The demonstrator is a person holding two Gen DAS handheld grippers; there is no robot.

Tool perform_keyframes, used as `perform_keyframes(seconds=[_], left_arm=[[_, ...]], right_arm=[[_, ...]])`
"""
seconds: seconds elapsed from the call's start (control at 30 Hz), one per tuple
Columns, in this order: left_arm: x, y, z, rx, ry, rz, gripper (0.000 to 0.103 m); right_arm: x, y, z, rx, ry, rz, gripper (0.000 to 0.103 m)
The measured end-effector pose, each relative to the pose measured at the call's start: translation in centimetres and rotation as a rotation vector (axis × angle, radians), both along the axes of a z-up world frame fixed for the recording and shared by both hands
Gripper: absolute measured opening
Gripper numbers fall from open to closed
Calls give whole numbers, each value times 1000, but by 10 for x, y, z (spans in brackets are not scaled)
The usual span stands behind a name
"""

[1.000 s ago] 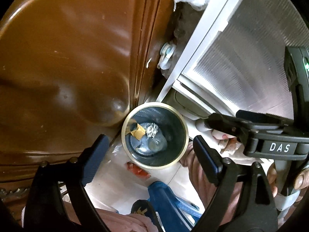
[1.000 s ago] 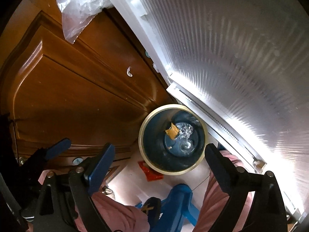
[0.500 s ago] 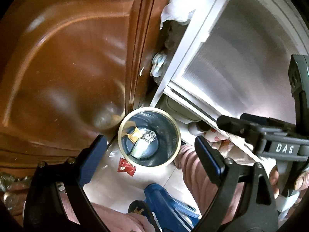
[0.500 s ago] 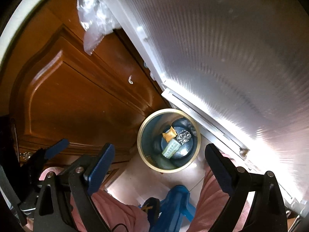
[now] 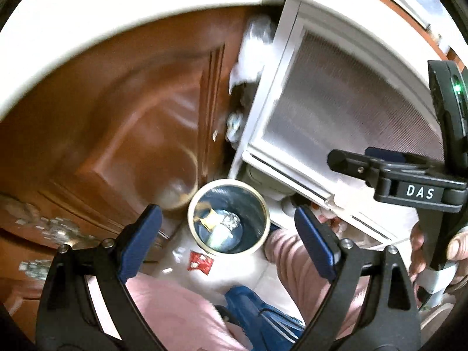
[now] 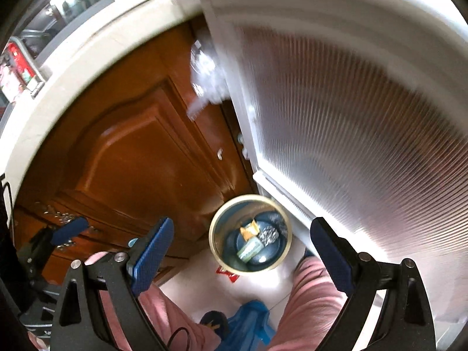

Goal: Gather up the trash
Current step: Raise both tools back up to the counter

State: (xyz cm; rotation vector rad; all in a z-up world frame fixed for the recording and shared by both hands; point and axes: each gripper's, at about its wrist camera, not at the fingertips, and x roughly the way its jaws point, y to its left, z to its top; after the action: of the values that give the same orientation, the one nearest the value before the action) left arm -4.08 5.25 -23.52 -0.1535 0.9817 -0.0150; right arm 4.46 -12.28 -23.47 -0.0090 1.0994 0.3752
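The cabinet door (image 6: 140, 161) is glossy varnished wood, lots of shine. To its right, the panel (image 6: 365, 134) looks like ribbed frosted plastic in a smooth white frame. The bin (image 6: 250, 268) has a brassy metal-looking rim and a dark, slightly shiny inside. Inside it: crinkly foil (image 6: 269, 234). Gripper pads (image 5: 140, 239) look matt, textured blue.

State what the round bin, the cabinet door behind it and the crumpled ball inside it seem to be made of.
Bin: probably metal, dark inside with a shiny brass-coloured rim.
Cabinet door: wood, glossy varnish that reflects light.
Crumpled ball: likely foil, silvery and glinting.
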Motion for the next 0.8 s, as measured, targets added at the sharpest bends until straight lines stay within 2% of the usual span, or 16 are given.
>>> perform_keyframes(seconds=[0.37,0.67,0.8], left_arm=[[-2,15,102,-16,-166,32,90],[22,9,172,34,-253,23,90],[40,6,198,60,-274,23,90]], right_arm=[[-3,1,113,18,-210,55,96],[21,-14,198,44,-316,63,96],[40,-21,228,24,-369,74,96]])
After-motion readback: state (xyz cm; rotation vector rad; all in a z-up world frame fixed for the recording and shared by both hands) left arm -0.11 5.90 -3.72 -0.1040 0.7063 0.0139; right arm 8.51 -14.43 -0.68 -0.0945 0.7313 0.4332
